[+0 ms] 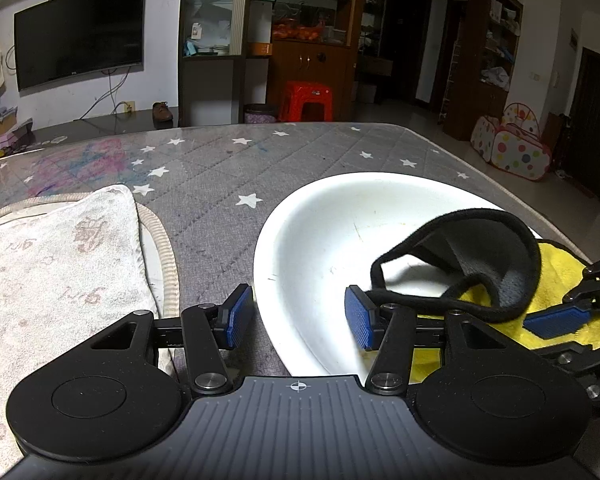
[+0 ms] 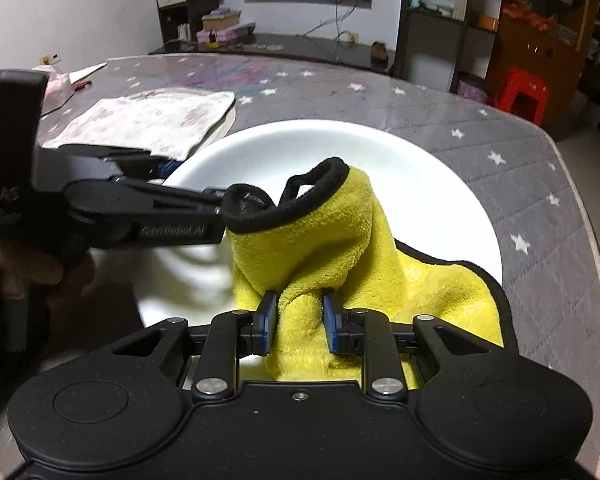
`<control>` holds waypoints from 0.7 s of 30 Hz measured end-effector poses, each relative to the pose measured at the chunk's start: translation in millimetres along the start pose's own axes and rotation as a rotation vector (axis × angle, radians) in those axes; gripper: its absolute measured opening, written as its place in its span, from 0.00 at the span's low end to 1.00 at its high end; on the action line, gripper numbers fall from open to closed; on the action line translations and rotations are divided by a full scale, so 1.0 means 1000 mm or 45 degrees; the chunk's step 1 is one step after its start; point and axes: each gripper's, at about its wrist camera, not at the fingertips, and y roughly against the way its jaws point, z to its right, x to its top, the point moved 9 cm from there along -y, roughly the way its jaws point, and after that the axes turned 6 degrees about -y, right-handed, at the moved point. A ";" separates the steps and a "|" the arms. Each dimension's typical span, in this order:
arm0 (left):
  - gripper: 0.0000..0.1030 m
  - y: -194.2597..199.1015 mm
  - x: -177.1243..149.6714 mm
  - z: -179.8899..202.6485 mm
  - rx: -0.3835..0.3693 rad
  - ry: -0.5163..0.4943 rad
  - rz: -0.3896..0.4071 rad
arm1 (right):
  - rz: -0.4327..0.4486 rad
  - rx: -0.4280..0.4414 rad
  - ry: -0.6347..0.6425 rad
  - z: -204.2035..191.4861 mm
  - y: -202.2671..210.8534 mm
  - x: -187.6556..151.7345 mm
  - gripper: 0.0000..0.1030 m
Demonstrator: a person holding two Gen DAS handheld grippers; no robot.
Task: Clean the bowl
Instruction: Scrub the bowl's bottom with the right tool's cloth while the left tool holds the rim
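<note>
Nearest, the right gripper (image 2: 298,322) pinches a bunched yellow cloth (image 2: 320,232) inside the white bowl (image 2: 440,184) on the starred table (image 2: 540,184), seemingly to wipe, while the left gripper (image 1: 300,318), fingers spread, straddles the rim, probably steadying it.

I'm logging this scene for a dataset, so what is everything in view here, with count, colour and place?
Bowl: one, white, on the table, right of the towel.
Cloth: one, yellow with black edging, bunched up in the bowl.
Towel: one, off-white, on a round mat left of the bowl.
Table: one, grey cover with white stars.
Stool: one, red, behind the table.
Television: one, black, on the wall.
Left claw: open, straddling the bowl's rim.
Right claw: shut on the cloth.
</note>
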 end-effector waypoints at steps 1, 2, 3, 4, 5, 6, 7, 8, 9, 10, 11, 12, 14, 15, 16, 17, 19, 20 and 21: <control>0.51 0.000 0.000 0.000 0.000 0.000 0.000 | 0.003 -0.003 0.000 0.001 0.000 0.000 0.25; 0.51 0.000 0.000 0.000 0.001 -0.001 0.000 | 0.005 -0.006 -0.001 0.001 -0.001 0.000 0.25; 0.51 0.000 0.000 0.000 0.002 -0.002 0.000 | 0.008 -0.010 -0.001 0.002 -0.001 0.000 0.25; 0.51 0.000 0.000 0.000 0.001 -0.001 0.000 | 0.010 -0.013 -0.001 0.002 -0.002 0.000 0.25; 0.51 0.000 0.000 -0.001 0.000 0.000 0.000 | 0.013 -0.016 -0.002 0.003 -0.002 -0.001 0.25; 0.51 0.000 0.000 0.000 0.000 0.002 0.000 | 0.026 -0.028 0.002 0.004 -0.004 0.000 0.25; 0.51 0.000 0.000 0.000 0.000 0.002 0.000 | 0.032 -0.034 -0.001 0.005 -0.006 0.003 0.25; 0.52 0.000 0.000 0.000 0.000 0.001 0.000 | 0.039 -0.040 -0.005 0.005 -0.008 0.005 0.25; 0.52 0.000 0.000 0.000 0.000 0.000 -0.001 | 0.046 -0.046 -0.008 0.006 -0.010 0.008 0.25; 0.52 0.000 0.000 0.000 -0.001 0.000 -0.001 | 0.052 -0.053 -0.012 0.007 -0.012 0.011 0.25; 0.52 0.000 0.000 0.000 -0.001 -0.001 -0.001 | 0.059 -0.059 -0.015 0.007 -0.014 0.013 0.25; 0.52 0.000 0.000 0.000 -0.002 -0.001 -0.001 | 0.066 -0.065 -0.019 0.008 -0.016 0.016 0.25; 0.53 -0.001 0.000 0.000 -0.003 -0.004 -0.002 | 0.079 -0.078 -0.026 0.009 -0.021 0.021 0.25; 0.53 -0.001 0.000 0.000 -0.003 -0.004 -0.002 | 0.086 -0.084 -0.030 0.010 -0.023 0.023 0.25; 0.53 0.000 0.000 0.000 -0.003 -0.005 -0.002 | 0.093 -0.090 -0.033 0.010 -0.025 0.026 0.26; 0.53 0.000 0.000 0.000 -0.003 -0.005 -0.002 | 0.096 -0.092 -0.034 0.012 -0.025 0.026 0.26; 0.53 0.000 -0.001 0.000 -0.004 -0.005 -0.002 | 0.104 -0.095 -0.037 0.014 -0.025 0.026 0.26; 0.53 0.000 -0.001 0.001 -0.003 -0.006 -0.002 | 0.108 -0.096 -0.038 0.015 -0.025 0.025 0.26; 0.53 0.000 -0.001 0.001 -0.002 -0.007 -0.002 | 0.111 -0.098 -0.040 0.016 -0.025 0.025 0.27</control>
